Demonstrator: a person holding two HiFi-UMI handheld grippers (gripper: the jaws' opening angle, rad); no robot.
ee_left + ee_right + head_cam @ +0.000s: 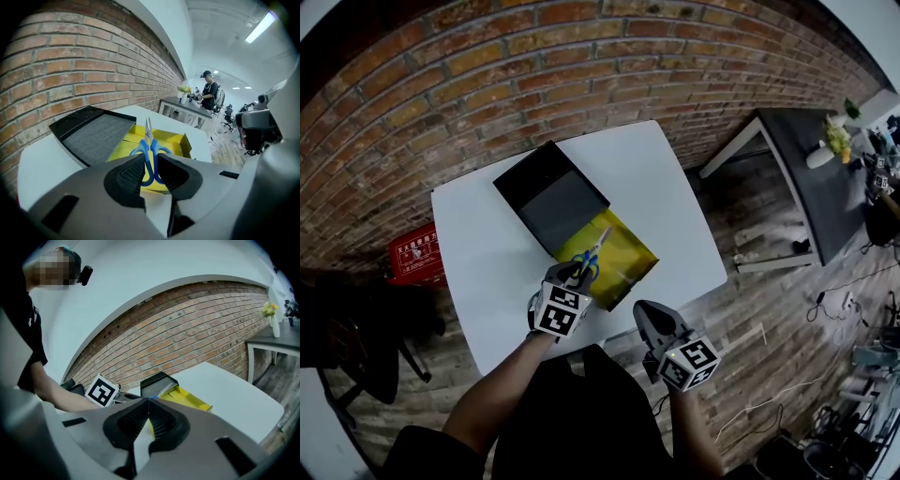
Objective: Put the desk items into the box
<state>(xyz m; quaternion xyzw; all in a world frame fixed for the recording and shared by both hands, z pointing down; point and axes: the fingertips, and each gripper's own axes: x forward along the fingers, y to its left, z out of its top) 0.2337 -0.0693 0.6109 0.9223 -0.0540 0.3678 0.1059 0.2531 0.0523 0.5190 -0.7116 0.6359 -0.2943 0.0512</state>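
Nearly done, by my read: I see no other loose item on the table (675, 216). My left gripper (578, 272) is clamped on the blue handles of the scissors (594, 249), blades closed, pointing to 1 o'clock over the open yellow box (623, 267). Release is left. My right gripper (647, 317), at 4 o'clock, is closed and empty.

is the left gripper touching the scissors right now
Touching. The left gripper view shows both fingers closed on the scissors by the blue handles, blades pointing over the yellow box.
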